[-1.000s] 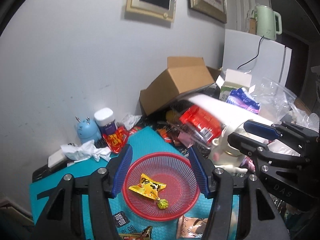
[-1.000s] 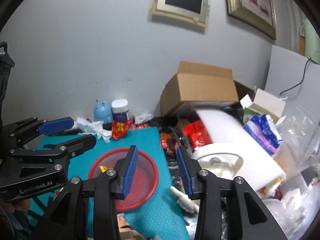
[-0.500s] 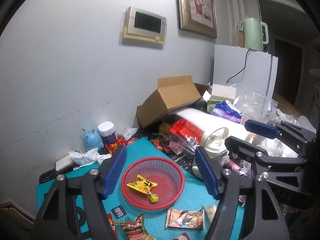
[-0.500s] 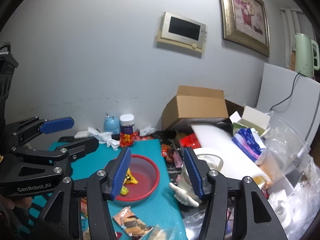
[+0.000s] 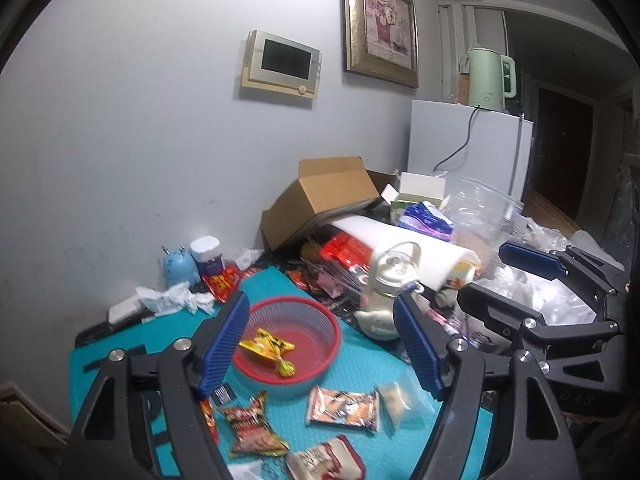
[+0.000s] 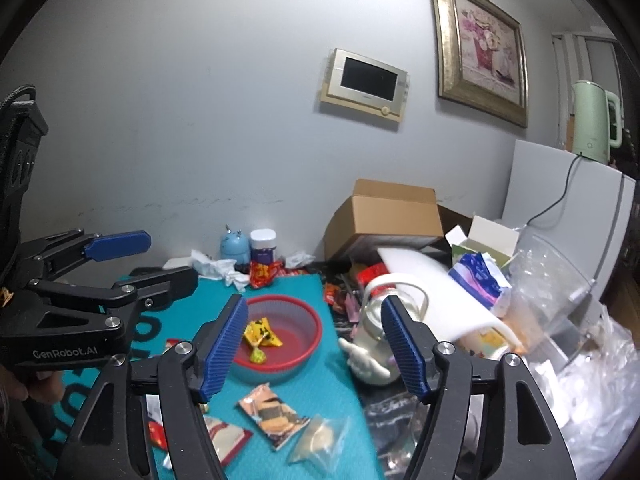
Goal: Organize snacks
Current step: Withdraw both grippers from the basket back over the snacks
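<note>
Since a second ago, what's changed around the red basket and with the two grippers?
Both grippers, left and right, have pulled back and up from the red basket; their jaws are opening with nothing between them. Loose snack packets on the teal mat have come into view. The yellow packet and wrapped candy stayed in the basket.

A lived-in home is shown. A framed flower picture (image 5: 380, 24) and an intercom panel (image 5: 282, 65) are hung on the pale wall at twelve o'clock. A green electric kettle (image 5: 486, 73) is set on a small white fridge (image 5: 472, 152) at two o'clock. Household clutter, a cardboard box (image 5: 320, 200) and snack packets are spread over a teal mat (image 5: 360, 360) at six o'clock.
</note>
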The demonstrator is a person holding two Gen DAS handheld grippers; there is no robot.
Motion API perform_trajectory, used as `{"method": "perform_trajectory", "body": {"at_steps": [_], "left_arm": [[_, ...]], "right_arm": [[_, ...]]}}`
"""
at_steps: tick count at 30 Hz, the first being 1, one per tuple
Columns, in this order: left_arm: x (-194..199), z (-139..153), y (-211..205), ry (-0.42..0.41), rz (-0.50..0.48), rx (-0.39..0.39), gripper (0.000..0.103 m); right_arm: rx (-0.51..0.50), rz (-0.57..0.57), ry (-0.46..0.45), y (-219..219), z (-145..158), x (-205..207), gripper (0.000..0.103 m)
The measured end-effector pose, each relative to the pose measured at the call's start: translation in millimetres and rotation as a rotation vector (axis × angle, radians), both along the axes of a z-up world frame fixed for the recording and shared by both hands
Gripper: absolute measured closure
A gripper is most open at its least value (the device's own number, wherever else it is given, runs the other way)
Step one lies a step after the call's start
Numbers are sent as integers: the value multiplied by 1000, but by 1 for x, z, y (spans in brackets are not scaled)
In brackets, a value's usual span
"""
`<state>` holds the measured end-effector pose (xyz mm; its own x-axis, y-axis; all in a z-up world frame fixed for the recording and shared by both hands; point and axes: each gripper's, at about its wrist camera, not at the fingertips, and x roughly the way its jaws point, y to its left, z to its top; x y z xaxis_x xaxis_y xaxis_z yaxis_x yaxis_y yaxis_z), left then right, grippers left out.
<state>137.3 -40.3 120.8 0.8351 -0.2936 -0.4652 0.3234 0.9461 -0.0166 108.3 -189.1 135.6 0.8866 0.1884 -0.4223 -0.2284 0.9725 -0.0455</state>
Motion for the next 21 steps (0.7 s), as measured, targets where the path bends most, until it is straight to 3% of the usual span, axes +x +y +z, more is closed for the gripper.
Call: {"method": "perform_trajectory", "body": {"at_steps": [10,21], "left_arm": [[-37,-24,4,53,-10,-12,29],[-69,-59,11,138,4,-28,29]], "right_arm": [[8,24,17,2,-19,-41,33],[24,67,96,2,-55,-67,33]]}}
